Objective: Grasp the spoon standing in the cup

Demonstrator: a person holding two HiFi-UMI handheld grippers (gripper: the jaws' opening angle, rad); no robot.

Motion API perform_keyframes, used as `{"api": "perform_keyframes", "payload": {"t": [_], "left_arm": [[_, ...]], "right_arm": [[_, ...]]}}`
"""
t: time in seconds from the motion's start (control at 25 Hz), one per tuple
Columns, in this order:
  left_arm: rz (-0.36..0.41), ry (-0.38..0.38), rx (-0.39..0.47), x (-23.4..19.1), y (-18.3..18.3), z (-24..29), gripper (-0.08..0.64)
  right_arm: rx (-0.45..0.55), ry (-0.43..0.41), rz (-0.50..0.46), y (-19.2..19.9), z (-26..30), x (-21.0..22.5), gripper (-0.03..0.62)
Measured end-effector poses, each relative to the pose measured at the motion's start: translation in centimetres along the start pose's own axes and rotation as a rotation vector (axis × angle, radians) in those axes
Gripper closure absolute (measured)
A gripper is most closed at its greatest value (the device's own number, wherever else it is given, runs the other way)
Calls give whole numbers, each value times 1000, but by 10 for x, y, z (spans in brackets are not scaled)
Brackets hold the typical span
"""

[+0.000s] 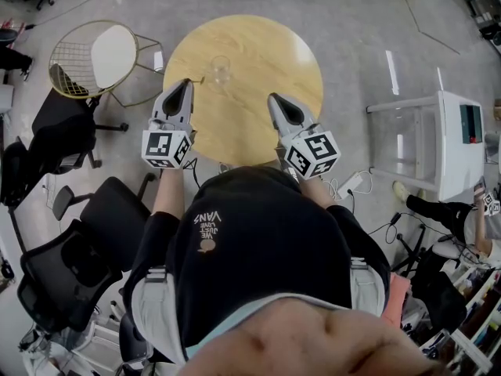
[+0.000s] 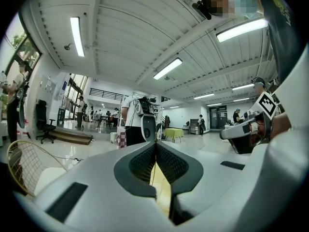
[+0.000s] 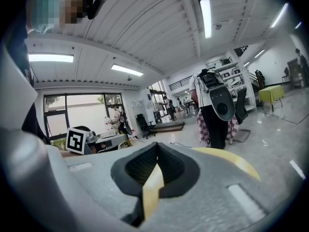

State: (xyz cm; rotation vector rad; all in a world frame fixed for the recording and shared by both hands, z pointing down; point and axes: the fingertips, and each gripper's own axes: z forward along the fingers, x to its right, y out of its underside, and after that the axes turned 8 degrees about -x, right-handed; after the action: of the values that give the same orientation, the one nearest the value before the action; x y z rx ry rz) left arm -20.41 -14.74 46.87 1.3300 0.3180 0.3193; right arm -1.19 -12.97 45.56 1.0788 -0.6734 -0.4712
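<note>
A clear glass cup [image 1: 221, 70] stands on the far left part of the round wooden table [image 1: 266, 53]. A thin spoon handle seems to lean out of it to the left, too faint to be sure. My left gripper [image 1: 186, 83] hovers at the table's left edge, just left of the cup, its jaws pressed together with nothing between them. Over the table's near right part, my right gripper [image 1: 275, 99] is likewise shut and empty. Both gripper views tilt up at the ceiling; the cup is absent from them. The left gripper [image 2: 155, 145] and the right gripper [image 3: 157, 146] each show closed tips.
A gold wire chair [image 1: 94, 57] with a white seat stands left of the table. Black office chairs [image 1: 70, 265] crowd the near left. A white cart [image 1: 438, 143] sits at the right, with cables [image 1: 356, 182] on the floor. People stand far off in the hall.
</note>
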Motion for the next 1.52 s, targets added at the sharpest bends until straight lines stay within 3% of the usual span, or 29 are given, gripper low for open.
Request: {"api": "perform_keyframes", "payload": {"t": [0.92, 1.52], "left_arm": [[-36, -19, -44, -11, 24, -36, 546], [-33, 4, -81, -4, 37, -51, 546]], "right_arm": [[-23, -56, -2, 9, 29, -31, 595], [-18, -50, 19, 19, 31, -39, 595]]}}
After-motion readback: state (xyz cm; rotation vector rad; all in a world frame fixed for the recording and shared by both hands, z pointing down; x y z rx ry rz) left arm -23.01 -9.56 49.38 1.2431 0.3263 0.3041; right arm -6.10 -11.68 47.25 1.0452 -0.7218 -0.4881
